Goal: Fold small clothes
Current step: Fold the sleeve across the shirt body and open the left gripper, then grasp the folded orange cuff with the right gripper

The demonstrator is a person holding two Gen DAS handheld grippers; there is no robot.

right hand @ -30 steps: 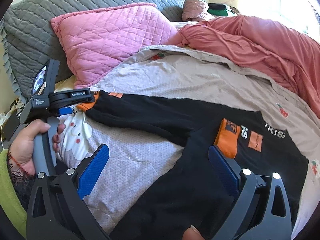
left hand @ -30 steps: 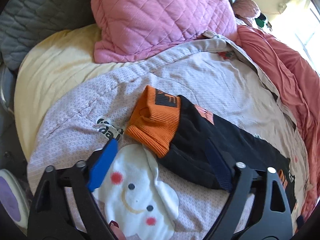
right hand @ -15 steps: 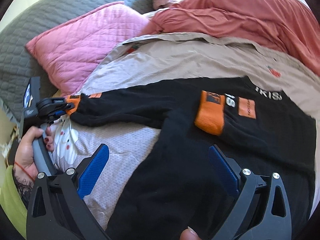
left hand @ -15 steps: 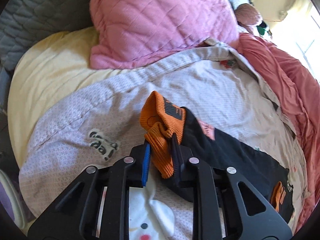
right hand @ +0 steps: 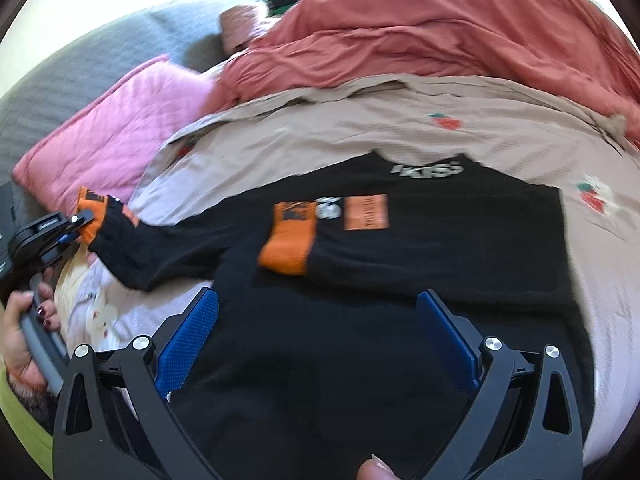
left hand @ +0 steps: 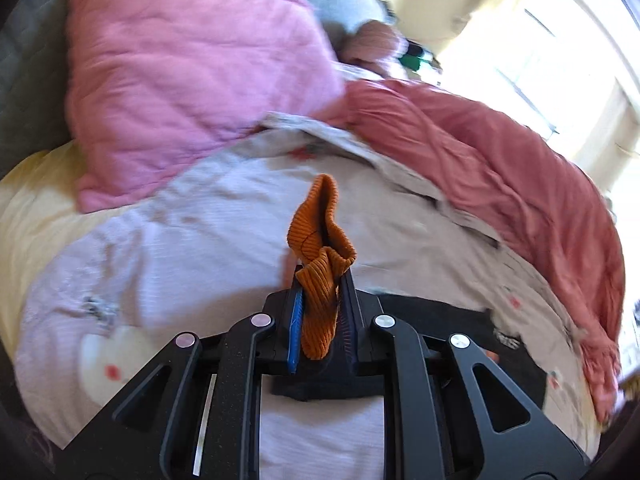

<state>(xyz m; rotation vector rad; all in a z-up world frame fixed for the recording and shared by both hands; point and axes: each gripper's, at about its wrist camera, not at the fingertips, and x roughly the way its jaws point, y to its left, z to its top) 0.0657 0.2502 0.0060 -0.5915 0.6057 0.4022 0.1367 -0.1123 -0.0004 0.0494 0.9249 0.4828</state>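
A small black sweater (right hand: 400, 264) with orange cuffs and orange patches lies spread on the bed. One sleeve is folded across its chest, its orange cuff (right hand: 288, 240) lying on the body. My left gripper (left hand: 322, 280) is shut on the other sleeve's orange cuff (left hand: 320, 240) and holds it lifted above the bed; the right wrist view shows the left gripper (right hand: 78, 222) at far left, with the cuff (right hand: 94, 216) in it. My right gripper (right hand: 316, 300) hovers open over the sweater's lower body, with nothing between its blue pads (right hand: 188, 336).
The sweater rests on a pale printed bedspread (right hand: 360, 128). A pink quilted pillow (left hand: 180, 92) and a grey one (right hand: 80, 76) lie toward the headboard. A rumpled salmon blanket (right hand: 460, 32) is heaped along the far side. A hand (right hand: 20, 332) holds the left gripper's handle.
My left gripper closed on the orange cuff and lifted it off the bed. My right gripper swung over the sweater's body, staying open.
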